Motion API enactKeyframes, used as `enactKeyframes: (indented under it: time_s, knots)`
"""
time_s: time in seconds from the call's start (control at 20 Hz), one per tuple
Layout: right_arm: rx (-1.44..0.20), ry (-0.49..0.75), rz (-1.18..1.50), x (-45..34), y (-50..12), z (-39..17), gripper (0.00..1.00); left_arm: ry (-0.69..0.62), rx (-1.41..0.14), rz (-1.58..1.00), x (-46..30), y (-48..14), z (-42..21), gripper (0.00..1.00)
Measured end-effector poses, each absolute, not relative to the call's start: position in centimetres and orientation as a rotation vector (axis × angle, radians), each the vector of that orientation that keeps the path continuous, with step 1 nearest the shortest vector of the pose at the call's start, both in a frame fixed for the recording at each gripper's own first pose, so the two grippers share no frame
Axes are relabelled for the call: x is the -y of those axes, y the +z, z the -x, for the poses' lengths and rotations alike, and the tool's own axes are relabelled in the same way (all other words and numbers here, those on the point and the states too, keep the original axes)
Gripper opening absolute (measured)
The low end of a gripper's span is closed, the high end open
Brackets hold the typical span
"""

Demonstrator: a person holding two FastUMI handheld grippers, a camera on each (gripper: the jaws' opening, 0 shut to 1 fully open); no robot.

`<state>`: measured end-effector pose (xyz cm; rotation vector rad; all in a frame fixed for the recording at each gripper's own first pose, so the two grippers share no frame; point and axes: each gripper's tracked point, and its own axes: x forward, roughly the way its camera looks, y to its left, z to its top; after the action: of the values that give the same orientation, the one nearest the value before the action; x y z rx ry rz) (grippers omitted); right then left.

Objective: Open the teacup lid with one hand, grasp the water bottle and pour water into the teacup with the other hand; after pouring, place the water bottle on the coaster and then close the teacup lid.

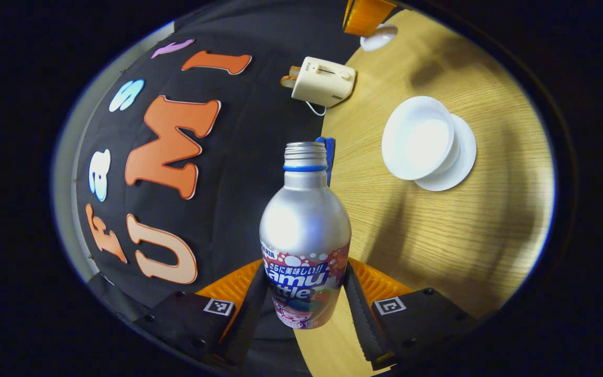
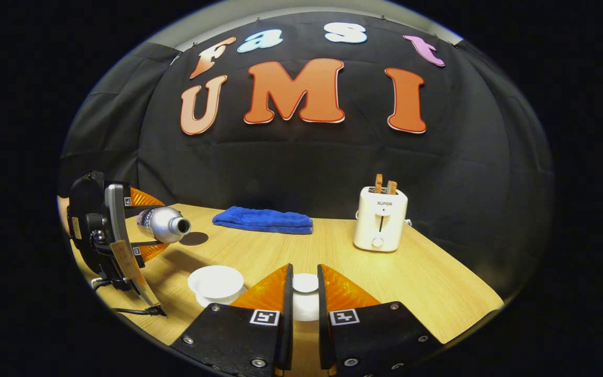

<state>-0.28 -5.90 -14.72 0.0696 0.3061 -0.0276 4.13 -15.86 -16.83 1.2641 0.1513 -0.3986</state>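
Half the lid (image 2: 305, 283) behind fingers (image 2: 286, 298)

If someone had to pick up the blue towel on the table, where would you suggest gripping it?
Grip the folded blue towel at its right end, coming from above: it lies flat and low against the booth wall, and that end looks stacked thick enough for two fingers to pinch, well apart from the toaster.

The surface (image 2: 416, 283) is light wood with a fine grain; on it the toaster (image 2: 380, 218) stands at the back, near the cloth wall; left of the toaster lies a folded blue towel (image 2: 263, 219); further left a dark round coaster (image 2: 193, 239); in front of the toaster, toward the left, a white teacup (image 2: 215, 281) on its saucer (image 2: 204, 299).
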Motion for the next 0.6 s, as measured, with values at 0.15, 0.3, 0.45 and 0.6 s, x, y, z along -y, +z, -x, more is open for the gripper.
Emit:
enactKeyframes:
  time_s: [0.15, 0.3, 0.45, 0.6]
  knots:
    - [-0.305, 0.000, -0.056, 4.4, -14.3, -0.3, 0.20, -0.371, -0.153, -1.156, 15.2, -16.8, -4.4, 0.78]
    - [-0.298, 0.024, -0.043, 2.9, -13.9, -0.9, 0.20, -0.328, -0.134, -1.031, 14.2, -16.2, -4.9, 0.82]
    - [-0.291, 0.047, -0.039, 1.6, -13.3, -1.4, 0.20, -0.280, -0.122, -0.879, 13.5, -16.0, -5.5, 0.82]
    - [-0.286, 0.066, -0.034, 0.4, -13.0, -1.9, 0.20, -0.227, -0.129, -0.682, 13.0, -15.7, -6.3, 0.81]
